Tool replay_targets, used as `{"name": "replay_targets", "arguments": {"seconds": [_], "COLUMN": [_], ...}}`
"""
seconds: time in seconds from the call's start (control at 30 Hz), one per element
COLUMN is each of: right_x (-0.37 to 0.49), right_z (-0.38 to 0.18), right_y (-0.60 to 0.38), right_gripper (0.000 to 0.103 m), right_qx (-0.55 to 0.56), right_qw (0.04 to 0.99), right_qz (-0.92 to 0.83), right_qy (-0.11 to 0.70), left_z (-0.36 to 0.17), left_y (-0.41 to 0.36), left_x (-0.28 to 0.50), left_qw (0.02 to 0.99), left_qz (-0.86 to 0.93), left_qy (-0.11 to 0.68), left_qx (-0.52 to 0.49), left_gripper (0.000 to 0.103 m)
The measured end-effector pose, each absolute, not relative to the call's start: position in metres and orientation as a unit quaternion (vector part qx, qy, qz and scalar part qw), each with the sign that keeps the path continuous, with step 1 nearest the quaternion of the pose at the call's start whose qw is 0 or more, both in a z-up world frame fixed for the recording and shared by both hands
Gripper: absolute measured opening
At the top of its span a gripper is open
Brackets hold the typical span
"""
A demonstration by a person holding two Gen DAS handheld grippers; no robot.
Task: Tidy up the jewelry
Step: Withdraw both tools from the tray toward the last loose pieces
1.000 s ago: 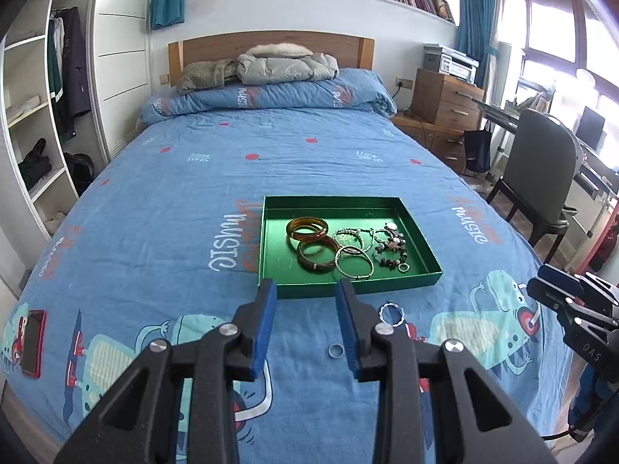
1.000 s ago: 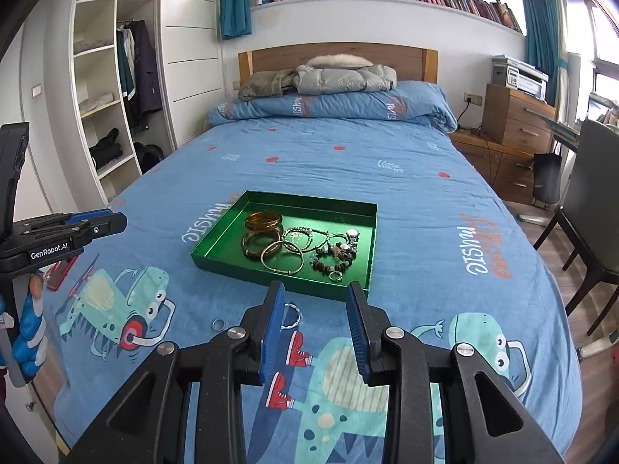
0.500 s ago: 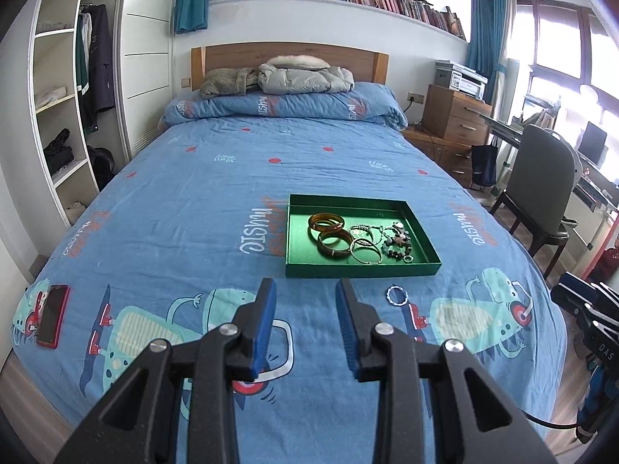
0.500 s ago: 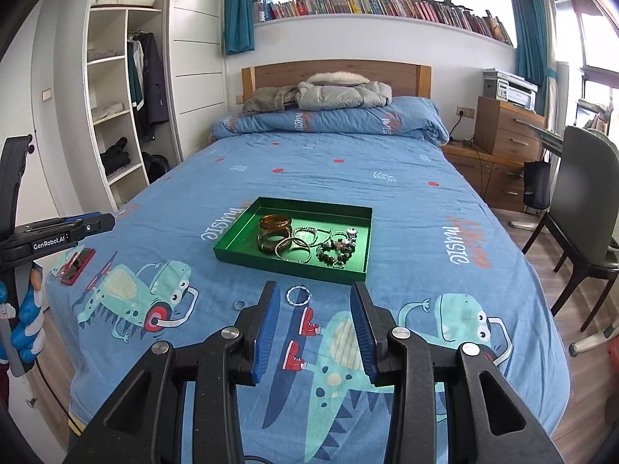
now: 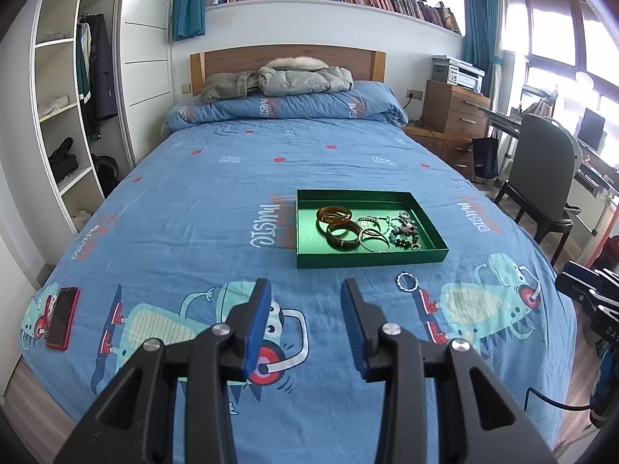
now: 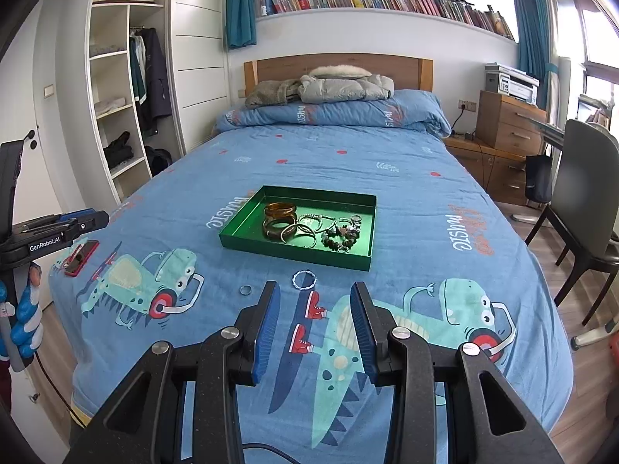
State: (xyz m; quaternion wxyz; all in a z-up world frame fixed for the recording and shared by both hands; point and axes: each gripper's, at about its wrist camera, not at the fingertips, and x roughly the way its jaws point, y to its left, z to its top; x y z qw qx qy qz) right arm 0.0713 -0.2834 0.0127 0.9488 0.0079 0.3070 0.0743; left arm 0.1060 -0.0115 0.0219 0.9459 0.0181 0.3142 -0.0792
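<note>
A green tray (image 5: 371, 260) lies on the blue bedspread and holds brown bangles (image 5: 342, 234), silver bangles and beaded bracelets. On the cover in front of it lies a twisted silver bracelet (image 5: 407, 282), also seen as the bracelet (image 6: 304, 279) in the right wrist view. A small silver ring (image 6: 245, 290) lies to its left. My left gripper (image 5: 305, 285) hovers well short of the tray, its jaws opening with nothing between them. My right gripper (image 6: 314, 287) hangs just short of the bracelet, open and empty. The tray (image 6: 294, 253) sits beyond it.
A red phone (image 5: 62, 317) lies near the bed's left edge. Folded jackets (image 5: 301, 79) rest on the pillow end. A dark chair (image 5: 541, 178) and wooden drawers (image 5: 452, 112) stand to the right, and an open wardrobe (image 5: 65, 127) to the left.
Both grippers have drawn back from the tray, so it looks smaller and more of the bed shows. The left jaws stand slightly wider. The jewelry has not moved.
</note>
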Motion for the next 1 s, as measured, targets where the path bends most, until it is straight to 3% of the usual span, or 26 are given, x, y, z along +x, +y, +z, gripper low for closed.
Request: {"name": "replay_targets", "arguments": {"seconds": [1.0], "right_x": [0.108], "right_z": [-0.041], "right_y": [-0.298], "right_gripper": [0.038], "right_qx": [0.046], "right_qw": [0.933], "right_qz": [0.072], "right_qy": [0.351], "left_z": [-0.020], "left_y": [-0.041], "left_x": [0.126], "left_qw": [0.943], "left_qz": [-0.060], "left_qy": [0.326], "left_qx": [0.032], "left_gripper": [0.036]}}
